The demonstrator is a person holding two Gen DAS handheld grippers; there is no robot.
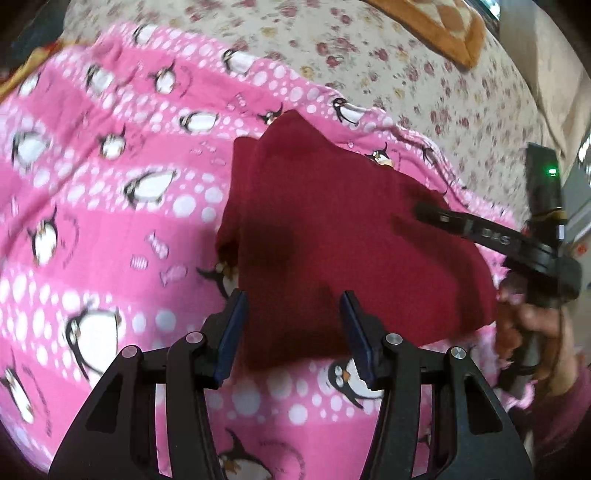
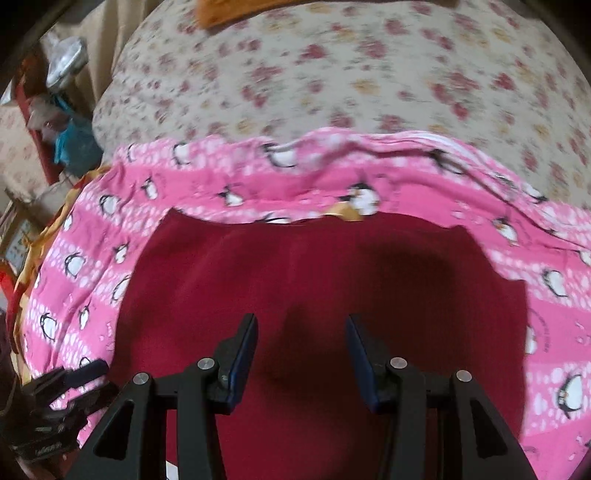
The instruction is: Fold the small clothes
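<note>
A small dark red garment [image 1: 332, 236] lies flat on a pink penguin-print blanket [image 1: 110, 206]. My left gripper [image 1: 293, 299] is open and empty, hovering over the garment's near edge. The right gripper also shows in the left wrist view [image 1: 424, 214], coming in over the garment's right side. In the right wrist view the red garment [image 2: 314, 269] fills the middle, and my right gripper [image 2: 301, 321] is open and empty just above it. The left gripper [image 2: 88, 373] shows at the lower left there, at the garment's left edge.
The pink blanket [image 2: 554, 332] lies on a cream floral bedsheet [image 2: 351, 74]. An orange-brown cloth [image 1: 443, 26] lies at the far side of the bed. Clutter stands past the bed's left edge [image 2: 62, 122]. A dark device with a green light [image 1: 546, 177] is at the right.
</note>
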